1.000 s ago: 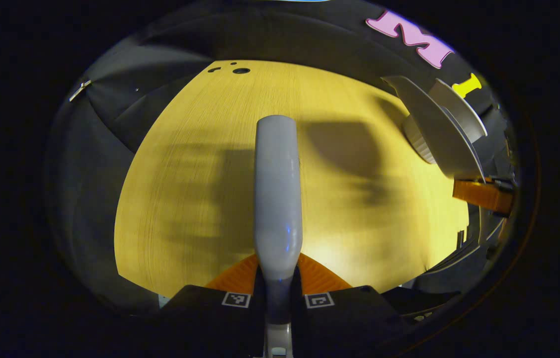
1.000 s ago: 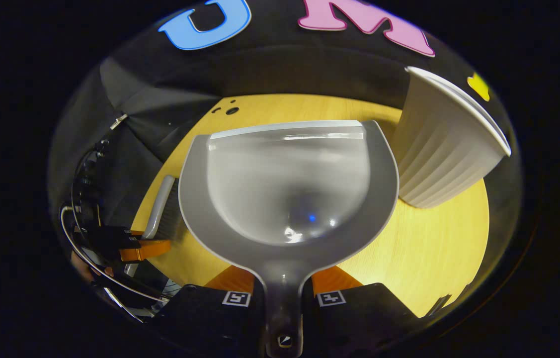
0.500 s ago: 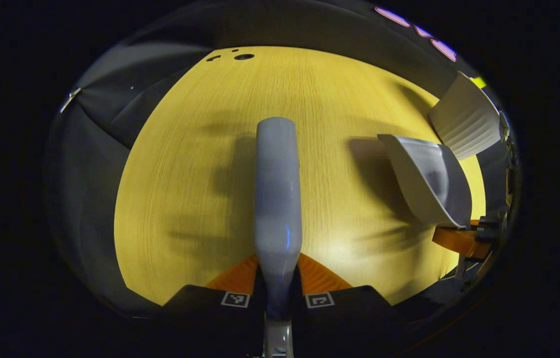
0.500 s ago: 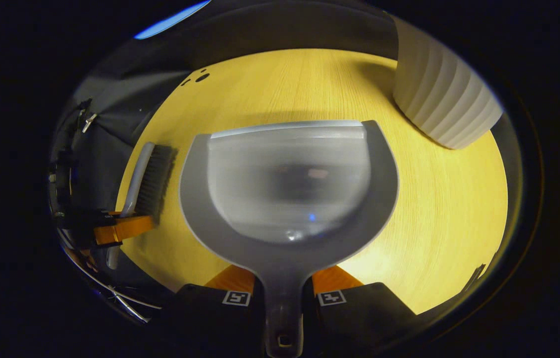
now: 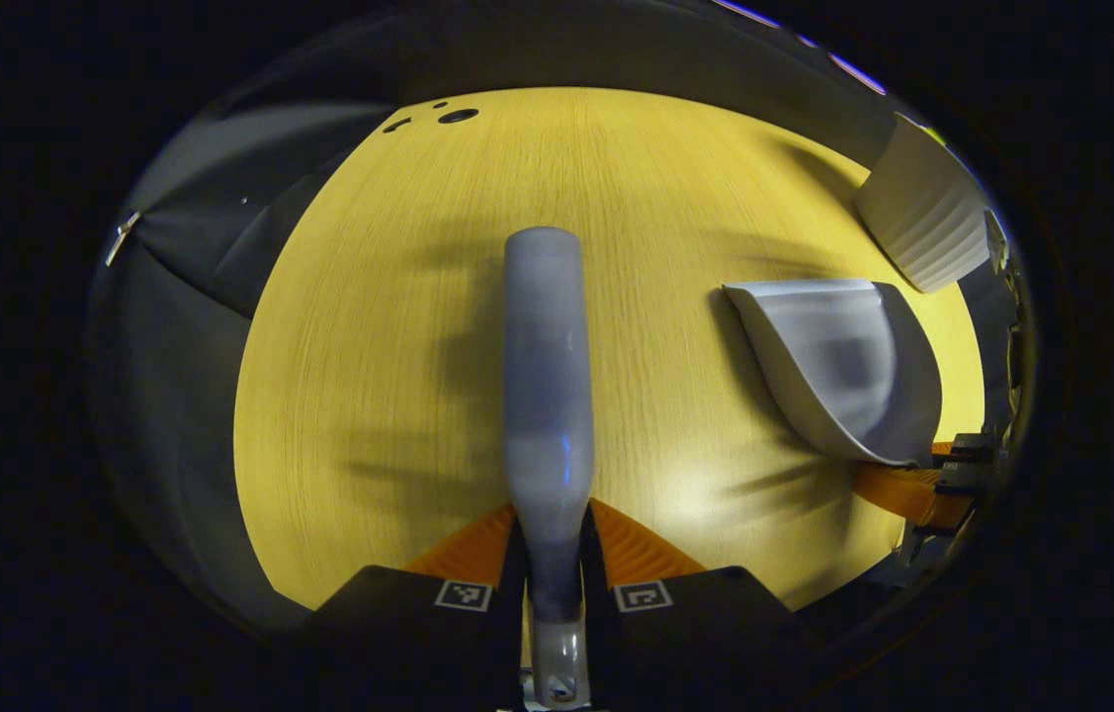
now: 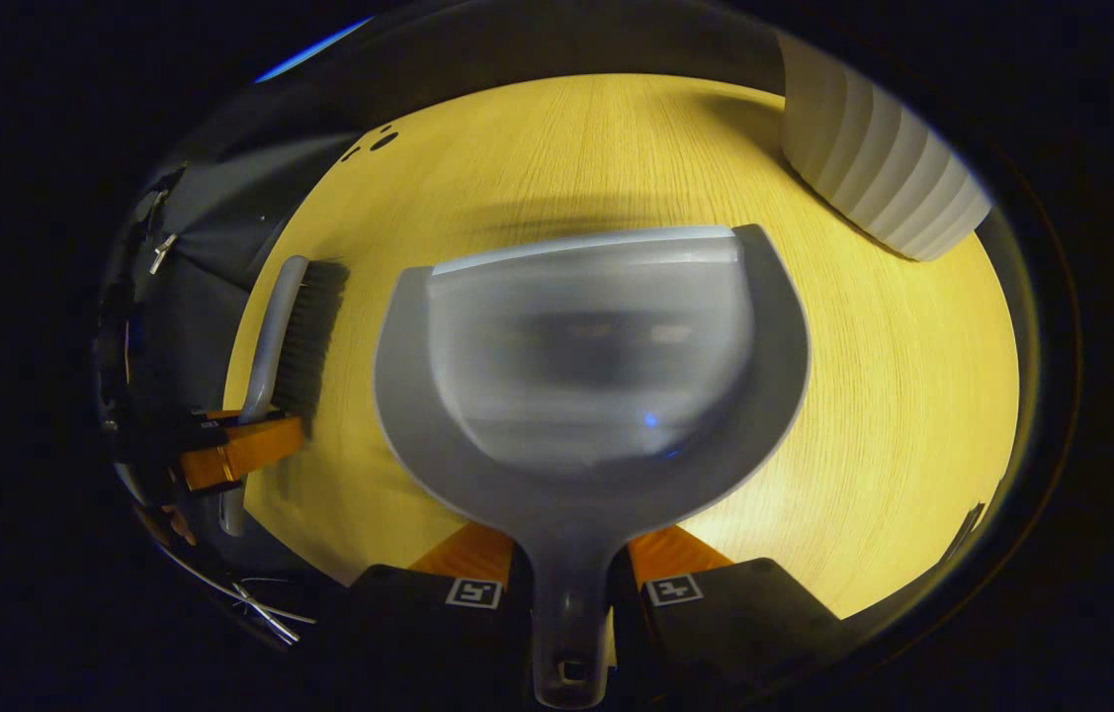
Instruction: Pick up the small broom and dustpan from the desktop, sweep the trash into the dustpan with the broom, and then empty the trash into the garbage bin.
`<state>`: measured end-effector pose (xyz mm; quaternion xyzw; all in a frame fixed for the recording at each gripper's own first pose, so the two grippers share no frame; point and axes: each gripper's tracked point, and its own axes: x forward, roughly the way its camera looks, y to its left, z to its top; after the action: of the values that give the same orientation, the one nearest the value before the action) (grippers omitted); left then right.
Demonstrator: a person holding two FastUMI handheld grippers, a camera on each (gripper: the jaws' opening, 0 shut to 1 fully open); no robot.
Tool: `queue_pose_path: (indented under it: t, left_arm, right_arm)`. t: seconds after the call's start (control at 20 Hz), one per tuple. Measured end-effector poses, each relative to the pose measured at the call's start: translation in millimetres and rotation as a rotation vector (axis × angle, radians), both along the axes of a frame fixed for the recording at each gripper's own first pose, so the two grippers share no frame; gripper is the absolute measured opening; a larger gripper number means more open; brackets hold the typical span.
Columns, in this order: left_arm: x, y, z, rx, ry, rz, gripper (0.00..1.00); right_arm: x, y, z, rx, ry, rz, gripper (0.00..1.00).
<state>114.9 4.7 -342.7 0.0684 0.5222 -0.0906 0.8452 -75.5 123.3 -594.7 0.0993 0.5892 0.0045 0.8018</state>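
My left gripper [image 5: 553, 554] is shut on the handle of the small grey broom [image 5: 545, 396], which points straight ahead over the yellow wooden desktop [image 5: 388, 326]. My right gripper [image 6: 568, 574] is shut on the handle of the grey dustpan [image 6: 591, 366], held low over the desktop with its lip forward. In the left gripper view the dustpan [image 5: 838, 366] hangs at the right with the right gripper [image 5: 912, 489] behind it. In the right gripper view the broom [image 6: 292, 331], bristles toward the pan, stands at the left in the left gripper [image 6: 235, 450]. I see no trash on the desktop.
A white ribbed garbage bin [image 6: 873, 168] stands at the far right of the desktop; in the left gripper view the bin [image 5: 922, 222] is beyond the dustpan. Small dark holes [image 5: 456, 116] mark the desktop's far edge. Black cloth surrounds the desk.
The dustpan has come down from beside the bin's rim to low over the desktop. Both views have tipped downward toward the desk. The broom stays in my left gripper.
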Motion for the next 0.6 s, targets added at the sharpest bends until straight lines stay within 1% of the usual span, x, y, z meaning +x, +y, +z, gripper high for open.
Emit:
queue_pose_path:
  t: [0.05,0.1,0.15,0.25,0.3,0.4,0.5,0.6]
  left_arm:
    - [0,0,2,0.002,-0.005,-0.001,0.31]
    - [-1,-2,2,-0.007,-0.007,0.001,0.34]
    - [-2,-3,3,-0.014,-0.01,0.001,0.36]
    - [-6,-3,13,-0.018,-0.031,0.009,0.6]
    - [-12,-3,21,-0.023,-0.042,0.017,0.72]
    - [-19,-5,31,-0.041,-0.061,0.033,0.95]
    - [-29,-8,50,-0.077,-0.105,0.056,0.95]
    - [-41,-11,70,-0.118,-0.157,0.081,0.95]
  right_arm:
    - [-1,3,0,0.006,0.005,-0.001,0.39]
    - [-1,6,1,0.017,0.008,-0.002,0.48]
    - [0,6,4,0.023,0.0,-0.003,0.54]
    - [-1,4,9,0.018,-0.019,0.01,0.85]
    - [-1,3,19,0.016,-0.028,0.015,1.0]
    - [-1,1,32,0.018,-0.046,0.017,0.99]
    - [-3,-3,54,0.022,-0.078,0.014,0.99]
    - [-2,-10,83,0.025,-0.136,0.008,0.99]
